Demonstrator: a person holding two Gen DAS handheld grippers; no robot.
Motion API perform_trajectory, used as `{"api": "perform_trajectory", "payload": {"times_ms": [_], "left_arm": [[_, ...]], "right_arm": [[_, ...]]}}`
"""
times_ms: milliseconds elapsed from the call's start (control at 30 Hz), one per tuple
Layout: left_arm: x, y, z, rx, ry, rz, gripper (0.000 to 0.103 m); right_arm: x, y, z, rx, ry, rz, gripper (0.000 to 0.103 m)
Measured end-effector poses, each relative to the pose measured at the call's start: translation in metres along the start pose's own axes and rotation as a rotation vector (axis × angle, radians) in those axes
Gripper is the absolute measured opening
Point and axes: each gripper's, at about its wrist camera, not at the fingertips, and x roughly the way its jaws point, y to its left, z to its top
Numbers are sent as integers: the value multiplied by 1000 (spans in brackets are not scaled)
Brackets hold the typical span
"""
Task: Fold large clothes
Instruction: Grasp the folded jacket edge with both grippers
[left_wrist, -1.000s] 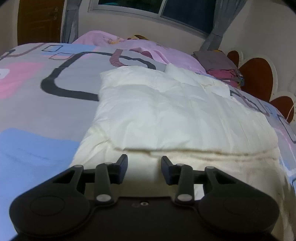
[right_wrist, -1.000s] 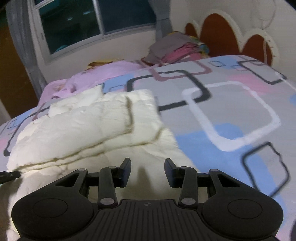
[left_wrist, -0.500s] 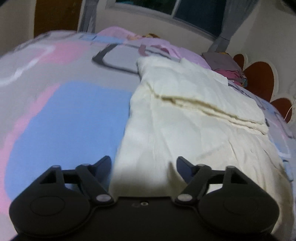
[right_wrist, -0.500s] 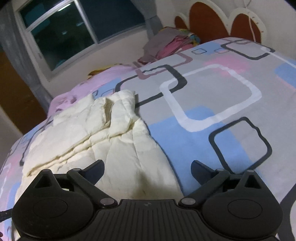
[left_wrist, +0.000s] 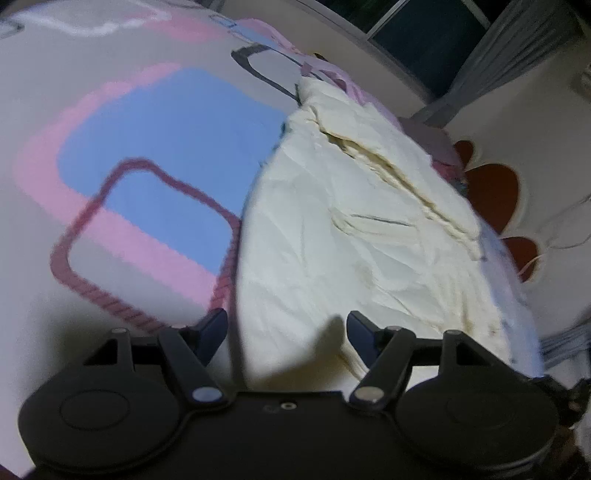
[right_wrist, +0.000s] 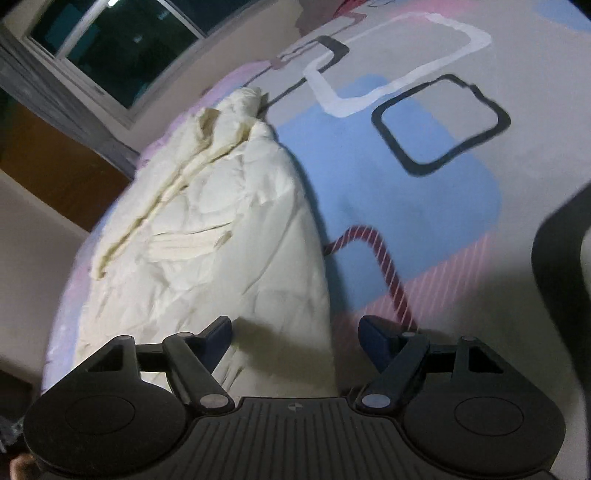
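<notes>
As it lies: cream quilted fabric garment, half-folded on patterned bedspread, long axis running away ahead.
Left gripper: parted, empty, over garment's near left edge.
Right gripper: just narrowing, empty, over near right edge.

You see a bedspread patterned with blue, pink and grey rounded squares, a dark window with grey curtains, and a scalloped brown headboard.

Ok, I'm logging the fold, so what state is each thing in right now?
Garment: cream, partly folded, creased, lying flat on the bed.
Bedspread: spread out under the garment.
Left tongs: open after widening, holding nothing, straddling the garment's left edge.
Right tongs: open, just narrowed a little, holding nothing, straddling the garment's right edge.
</notes>
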Motion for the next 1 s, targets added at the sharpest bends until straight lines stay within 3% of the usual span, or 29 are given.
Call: {"api": "perform_trajectory", "payload": {"times_ms": [100,133,167,267,300,367,400,500,600,667,800,1000], "left_arm": [[5,9,-1,-64,-14,-55,69],[8,12,0,-95,-20,-88,68],[11,16,2,-127,-24,-124,66],[26,18,7,-174,-4,-164,48],[29,14,9,-151,-2,-152,34],[31,9,9,-139,-19,-154,10],[27,9,9,-153,-56,-178,8],[12,10,3,-157,-161,-215,7],[27,10,0,-124,-91,-94,7],[37,9,-1,-125,-69,-69,7],[29,2,3,-152,-111,-107,6],[-11,-16,27,-175,-259,-229,6]], "right_arm": [[2,-7,-1,63,10,91,76],[3,-8,-1,68,8,101,72],[5,-9,1,77,11,109,61],[13,-14,7,132,28,160,40],[16,-12,8,139,33,169,36],[12,-11,10,126,12,190,17],[6,-11,10,123,-13,217,14],[-11,-10,11,104,-63,242,11],[3,-15,9,71,4,142,10],[12,-16,8,79,28,121,10],[-3,-8,15,84,-36,171,9],[-33,27,47,-4,-132,256,9]]}}
